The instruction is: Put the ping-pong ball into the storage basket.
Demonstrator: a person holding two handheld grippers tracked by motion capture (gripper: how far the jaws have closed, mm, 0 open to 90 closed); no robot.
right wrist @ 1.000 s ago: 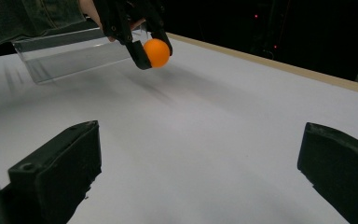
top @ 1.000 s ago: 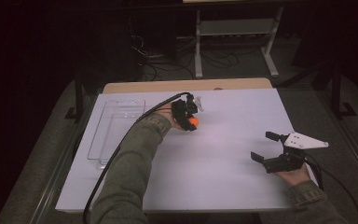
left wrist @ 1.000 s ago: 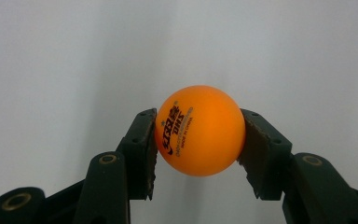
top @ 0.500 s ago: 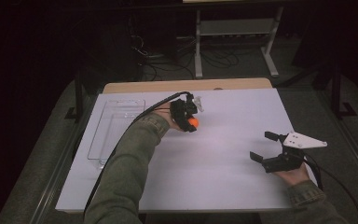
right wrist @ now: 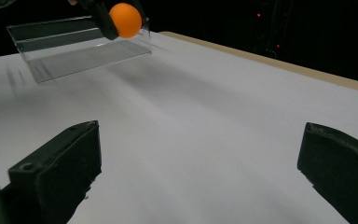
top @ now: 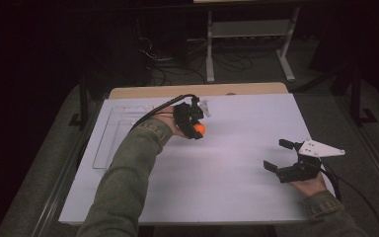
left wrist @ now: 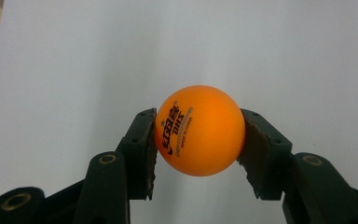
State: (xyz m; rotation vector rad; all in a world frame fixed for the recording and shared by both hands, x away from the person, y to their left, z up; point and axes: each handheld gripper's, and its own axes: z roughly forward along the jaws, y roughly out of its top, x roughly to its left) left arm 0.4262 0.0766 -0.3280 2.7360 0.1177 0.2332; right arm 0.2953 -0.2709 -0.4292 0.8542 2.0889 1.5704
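An orange table-tennis ball point(left wrist: 199, 130) with printed lettering sits between the two black pads of my left gripper point(left wrist: 196, 149), which is shut on it and holds it above the white table. From the high view the same ball point(top: 199, 129) shows at the left gripper point(top: 193, 124), over the table's middle-left. The ball point(right wrist: 126, 20) also appears far off in the right gripper view. My right gripper point(top: 280, 154) rests near the table's right front, open, with nothing between its jaws.
A clear plastic tray point(top: 112, 136) lies on the left part of the white table top point(top: 237, 148); it appears as a transparent box point(right wrist: 74, 46) in the right gripper view. A wooden strip point(top: 197, 91) edges the far side. Beyond the table are a metal rack and cables.
My left gripper has risen a little with the ball and shifted slightly toward the left. The right gripper has stayed in place.
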